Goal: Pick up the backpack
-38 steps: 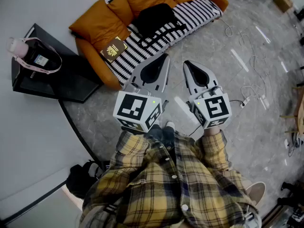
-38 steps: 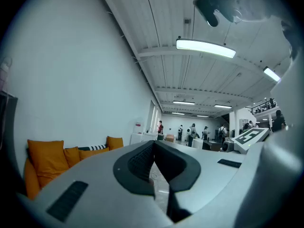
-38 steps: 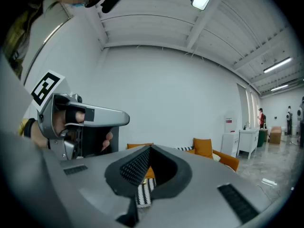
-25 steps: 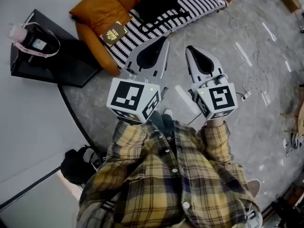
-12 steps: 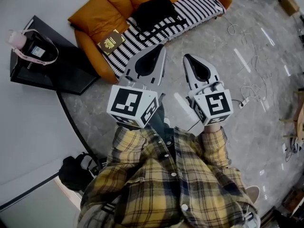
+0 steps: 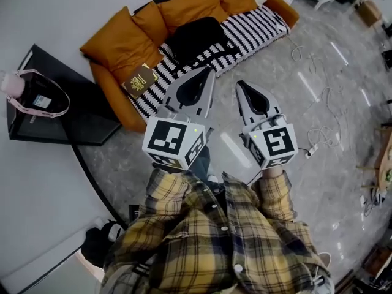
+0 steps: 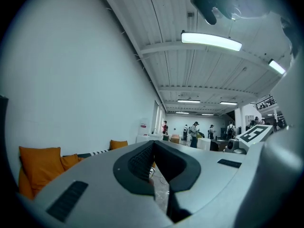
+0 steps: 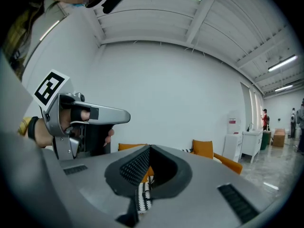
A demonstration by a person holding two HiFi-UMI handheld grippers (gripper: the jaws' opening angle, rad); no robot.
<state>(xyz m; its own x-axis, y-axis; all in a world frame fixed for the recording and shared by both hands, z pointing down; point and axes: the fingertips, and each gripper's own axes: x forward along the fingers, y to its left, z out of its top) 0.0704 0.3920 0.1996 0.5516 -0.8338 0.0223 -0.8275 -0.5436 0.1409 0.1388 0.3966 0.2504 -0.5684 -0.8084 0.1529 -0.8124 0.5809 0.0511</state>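
The black backpack (image 6: pixel 196 38) lies on the striped seat of an orange sofa (image 6: pixel 113 87), against the orange cushions (image 6: pixel 184 8). My left gripper (image 6: pixel 208 72) and right gripper (image 6: pixel 240 84) are held side by side in front of the person's plaid shirt, both pointing at the sofa, short of the backpack. Both are shut with nothing between the jaws. The left gripper view shows its closed jaws (image 7: pixel 153 144) with orange cushions (image 7: pixel 40 167) behind. Past the closed jaws (image 8: pixel 149 148) in the right gripper view I see striped fabric (image 8: pixel 142 194) and the left gripper (image 8: pixel 80 122).
A brown booklet (image 6: pixel 139 80) lies on the sofa seat near its left end. A black low table (image 6: pixel 79 124) at the left carries a dark pouch with a pink strap (image 6: pixel 33 100). Cables (image 6: pixel 318 133) trail over the grey floor at the right. Another black bag (image 6: pixel 101 244) sits by the wall.
The sofa and backpack have slid down the head view, nearer the gripper tips. Both grippers stay shut and side by side.
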